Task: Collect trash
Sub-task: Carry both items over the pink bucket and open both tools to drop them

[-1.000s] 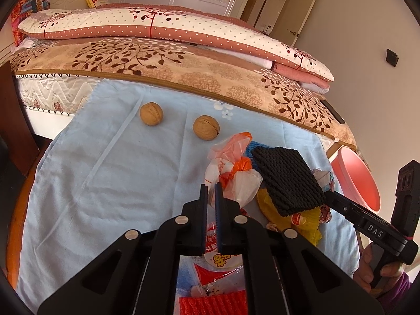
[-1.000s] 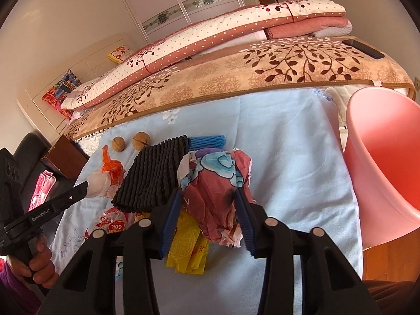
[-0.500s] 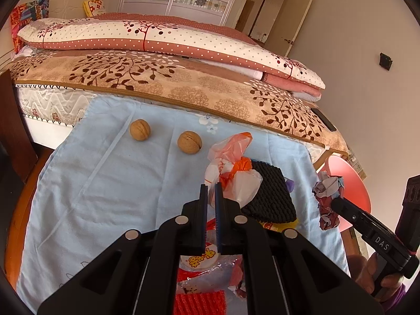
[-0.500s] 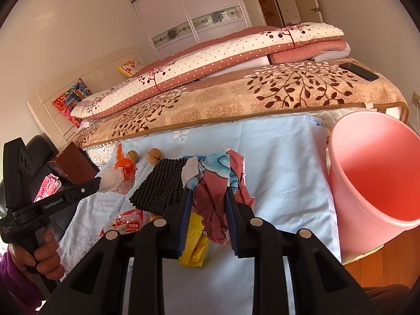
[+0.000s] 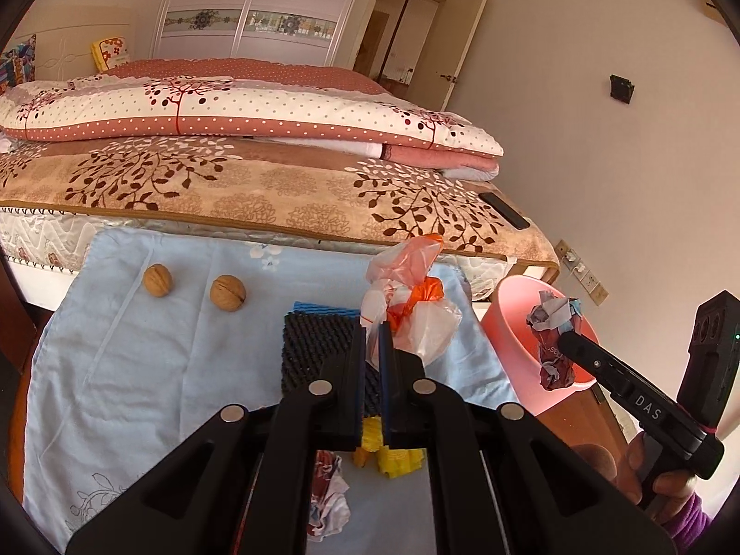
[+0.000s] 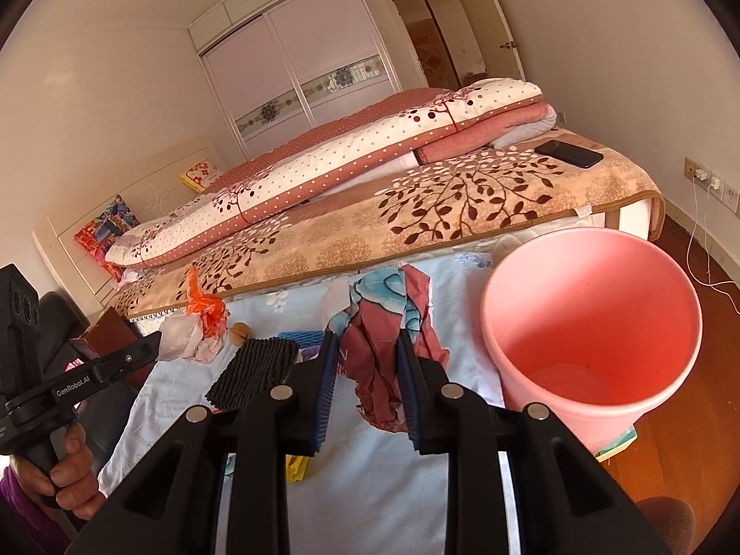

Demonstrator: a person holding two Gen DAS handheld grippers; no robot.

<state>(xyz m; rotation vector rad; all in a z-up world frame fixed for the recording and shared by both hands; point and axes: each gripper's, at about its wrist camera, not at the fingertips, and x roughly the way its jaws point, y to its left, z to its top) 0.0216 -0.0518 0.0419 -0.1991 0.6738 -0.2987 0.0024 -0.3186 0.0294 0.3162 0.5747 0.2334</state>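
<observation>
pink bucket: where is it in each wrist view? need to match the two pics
Left wrist: pink bucket at right of centre, just past the blue cloth's right edge, partly behind the crumpled wrapper.
Right wrist: pink bucket large at right, open mouth facing the camera.
Shared landmark: black knitted pad on the cloth.

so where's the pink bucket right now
In the right wrist view the pink bucket stands at right, on the floor beside the blue cloth, below the bed's foot corner.
</observation>
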